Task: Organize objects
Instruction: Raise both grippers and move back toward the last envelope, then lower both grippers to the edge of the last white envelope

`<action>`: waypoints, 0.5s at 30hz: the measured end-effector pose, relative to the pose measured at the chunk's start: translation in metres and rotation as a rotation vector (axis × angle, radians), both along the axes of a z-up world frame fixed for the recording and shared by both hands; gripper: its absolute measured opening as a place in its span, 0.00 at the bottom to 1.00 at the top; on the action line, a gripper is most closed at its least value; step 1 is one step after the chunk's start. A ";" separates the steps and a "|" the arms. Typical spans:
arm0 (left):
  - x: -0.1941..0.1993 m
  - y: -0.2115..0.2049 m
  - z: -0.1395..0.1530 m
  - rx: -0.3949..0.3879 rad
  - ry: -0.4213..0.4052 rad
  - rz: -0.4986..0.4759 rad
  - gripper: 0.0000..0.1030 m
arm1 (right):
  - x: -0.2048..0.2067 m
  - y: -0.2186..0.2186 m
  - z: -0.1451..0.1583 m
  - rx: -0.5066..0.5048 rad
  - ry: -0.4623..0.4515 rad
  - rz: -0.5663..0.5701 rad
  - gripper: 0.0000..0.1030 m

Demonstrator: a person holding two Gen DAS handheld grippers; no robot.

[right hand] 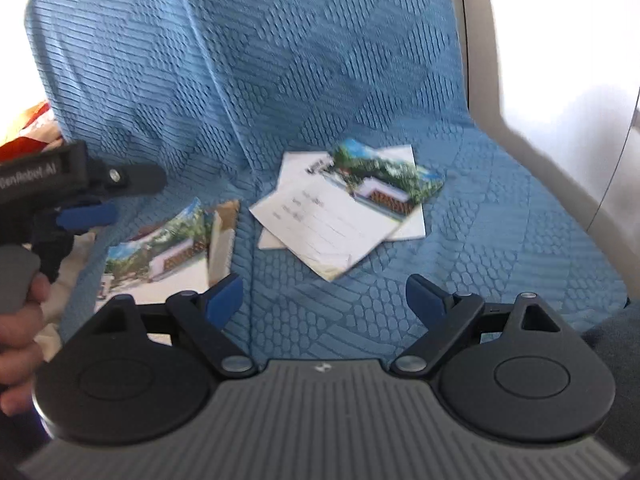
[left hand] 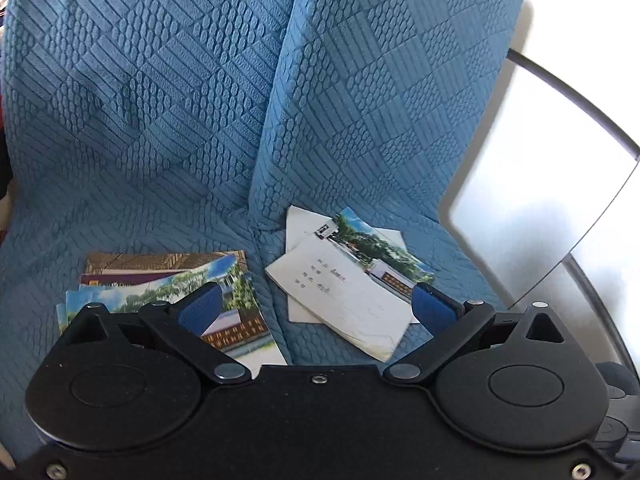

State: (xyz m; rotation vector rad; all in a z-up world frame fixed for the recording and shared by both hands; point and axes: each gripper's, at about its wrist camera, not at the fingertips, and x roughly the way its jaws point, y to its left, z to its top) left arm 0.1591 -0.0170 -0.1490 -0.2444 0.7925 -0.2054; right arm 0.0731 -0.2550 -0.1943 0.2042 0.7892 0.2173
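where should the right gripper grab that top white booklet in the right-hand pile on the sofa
Probably by the near corner of the white booklet, which juts past the sheets beneath it toward the open right gripper. It lies flat on the soft blue sofa cover, so come in low from the front.

The left gripper (left hand: 316, 304) has a matte black body with two round discs, silver rivets, screws and blue ribbed pads. The right gripper (right hand: 324, 296) matches, with a grey ribbed top plate. The left hand (right hand: 20, 328) is bare.
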 end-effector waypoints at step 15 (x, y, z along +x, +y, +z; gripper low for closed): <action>0.070 -0.023 -0.032 0.054 0.104 -0.126 0.89 | 0.044 0.006 -0.015 0.076 0.044 0.020 0.87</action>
